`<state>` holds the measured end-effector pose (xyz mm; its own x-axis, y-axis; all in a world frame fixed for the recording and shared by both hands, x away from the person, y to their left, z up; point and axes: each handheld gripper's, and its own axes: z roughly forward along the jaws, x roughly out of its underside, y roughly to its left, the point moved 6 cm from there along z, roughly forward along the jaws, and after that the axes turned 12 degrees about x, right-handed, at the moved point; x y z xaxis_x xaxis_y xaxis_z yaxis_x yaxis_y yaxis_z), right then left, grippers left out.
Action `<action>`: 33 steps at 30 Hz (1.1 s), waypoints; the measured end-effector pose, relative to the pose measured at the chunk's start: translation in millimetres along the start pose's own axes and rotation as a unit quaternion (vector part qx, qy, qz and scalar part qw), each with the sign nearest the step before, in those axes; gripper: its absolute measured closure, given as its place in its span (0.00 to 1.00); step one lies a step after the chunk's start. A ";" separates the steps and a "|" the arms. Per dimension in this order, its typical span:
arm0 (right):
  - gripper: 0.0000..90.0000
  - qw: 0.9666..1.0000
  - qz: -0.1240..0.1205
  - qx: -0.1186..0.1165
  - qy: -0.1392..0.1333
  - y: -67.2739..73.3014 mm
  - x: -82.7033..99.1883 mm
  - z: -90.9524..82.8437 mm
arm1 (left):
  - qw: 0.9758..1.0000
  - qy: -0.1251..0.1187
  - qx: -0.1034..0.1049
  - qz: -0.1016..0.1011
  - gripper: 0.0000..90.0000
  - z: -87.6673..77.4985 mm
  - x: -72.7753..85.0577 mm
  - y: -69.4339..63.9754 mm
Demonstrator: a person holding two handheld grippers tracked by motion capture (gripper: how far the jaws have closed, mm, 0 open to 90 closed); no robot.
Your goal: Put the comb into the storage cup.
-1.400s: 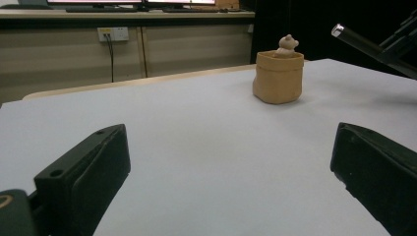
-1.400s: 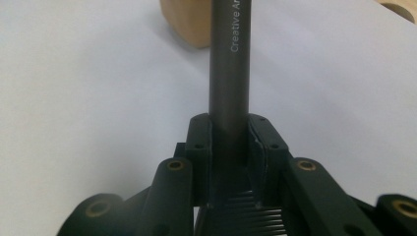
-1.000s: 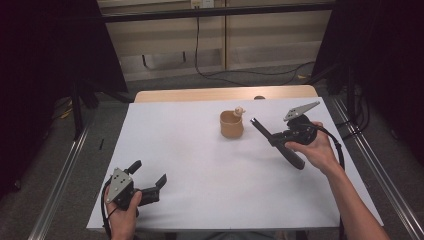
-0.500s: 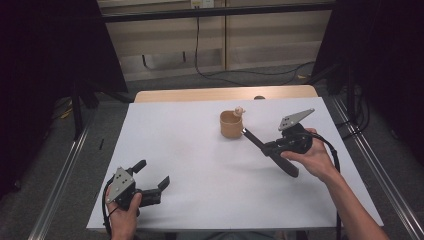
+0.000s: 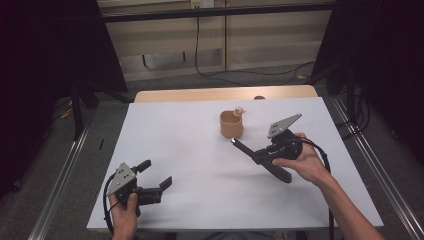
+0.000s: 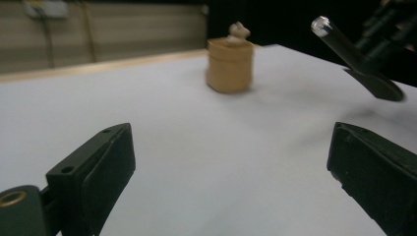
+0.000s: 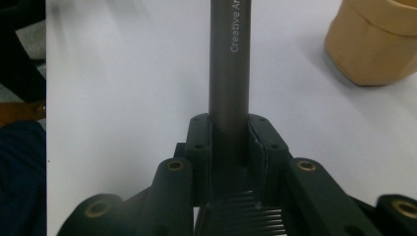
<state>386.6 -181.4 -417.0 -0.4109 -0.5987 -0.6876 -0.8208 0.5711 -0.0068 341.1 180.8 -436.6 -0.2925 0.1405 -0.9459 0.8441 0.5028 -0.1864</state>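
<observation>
— Grey and slim, a marker-like tube (image 7: pixel 229 64) is clamped between the pads of the right claw (image 5: pixel 261 155), with white lettering printed along its barrel and a clear tip (image 6: pixel 320 22) at the far end.

— How far along is the work judged to be?

— Pickup is done; the tube is held clear above the white surface (image 5: pixel 200 150), its tip just near-right of the tan pot (image 5: pixel 232 124). Placement into the pot, where a small pale object (image 5: pixel 239 111) is seen at the rim, appears to be left.

— And the left claw (image 5: pixel 155 175)?

— It is spread wide at the near left, nothing gripped.
</observation>
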 end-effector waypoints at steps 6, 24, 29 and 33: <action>0.81 1.000 -0.017 -0.015 0.003 12.8 -5.5 3.2 | 0.999 0.012 0.033 0.008 0.04 8.3 -3.0 -6.1; 0.81 0.997 -0.051 -0.049 0.033 35.7 -10.6 18.0 | 0.993 0.074 0.091 0.012 0.02 29.0 -2.0 -17.8; 0.81 0.995 -0.063 -0.060 0.044 45.0 -12.1 24.9 | 0.991 0.076 0.113 0.021 0.03 36.0 -11.2 -24.2; 0.81 0.995 -0.070 -0.057 0.041 48.0 -15.1 24.7 | 0.989 0.073 0.131 0.009 0.03 36.5 -17.1 -30.3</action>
<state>363.2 -131.1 -424.9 -0.3172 -0.7146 -0.6235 -0.9099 0.4147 -0.0124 337.0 132.0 -424.5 -0.3223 0.2784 -0.9048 0.9314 0.2641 -0.2505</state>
